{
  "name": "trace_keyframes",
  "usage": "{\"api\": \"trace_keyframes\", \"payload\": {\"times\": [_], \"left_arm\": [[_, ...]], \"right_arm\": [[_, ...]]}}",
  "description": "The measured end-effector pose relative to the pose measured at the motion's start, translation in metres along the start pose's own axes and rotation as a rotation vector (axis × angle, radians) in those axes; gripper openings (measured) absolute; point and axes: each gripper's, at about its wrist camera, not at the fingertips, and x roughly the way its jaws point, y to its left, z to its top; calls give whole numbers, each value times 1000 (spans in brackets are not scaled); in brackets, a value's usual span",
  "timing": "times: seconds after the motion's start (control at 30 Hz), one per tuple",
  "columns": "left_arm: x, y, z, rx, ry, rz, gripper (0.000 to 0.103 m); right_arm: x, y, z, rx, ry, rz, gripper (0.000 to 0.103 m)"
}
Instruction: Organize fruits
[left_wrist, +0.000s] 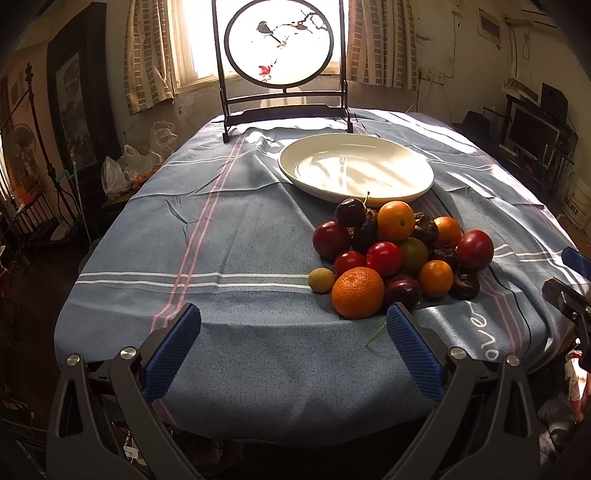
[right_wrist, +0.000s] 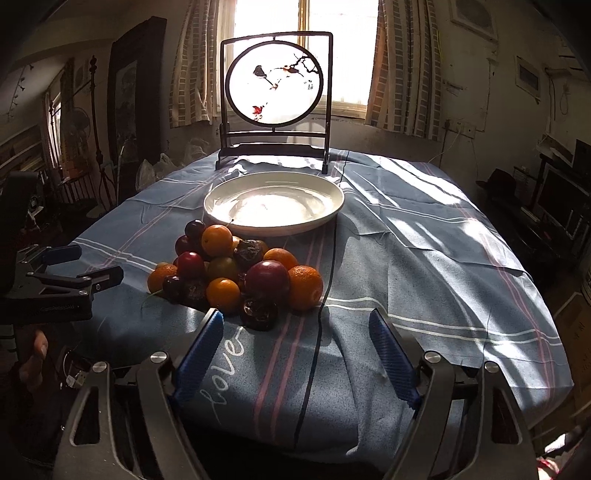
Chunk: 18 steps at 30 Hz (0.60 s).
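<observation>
Left wrist view shows a pile of fruit heaped on the blue striped cloth that covers the surface, just in front of a white plate that holds nothing. The pile mixes oranges, glossy red and dark purple plums, a greenish fruit and some dark wrinkled ones; a large orange sits nearest, with a small yellow-green fruit touching its left side. The left hand-held gripper hangs over the near edge of the cloth with its blue fingers spread wide and nothing between them. In the right wrist view the right hand-held gripper is likewise spread and bare, just short of the pile. A framed round screen stands behind the plate; backlight from the window washes it out. Fruit at the pile's core is hidden by outer pieces, and the wrinkled ones are too dark to identify.
</observation>
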Motion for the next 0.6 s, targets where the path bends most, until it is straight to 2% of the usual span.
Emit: {"api": "trace_keyframes", "payload": {"times": [0.17, 0.33, 0.47, 0.5, 0.53, 0.6], "left_arm": [[6, -16, -4, 65, 0, -48, 98], [11, -23, -4, 104, 0, -61, 98], [16, -26, -3, 123, 1, -73, 98], [17, -27, -3, 128, 0, -75, 98], [18, -28, -3, 134, -4, -78, 98], [19, -32, -2, 151, -12, -82, 98]], "right_arm": [[24, 12, 10, -36, 24, 41, 61], [52, 17, 21, -30, 59, 72, 55], [67, 20, 24, -36, 70, 47, 50], [69, 21, 24, -42, 62, 32, 47], [69, 21, 23, -49, 55, 15, 38], [69, 17, 23, -45, 51, 21, 35]]}}
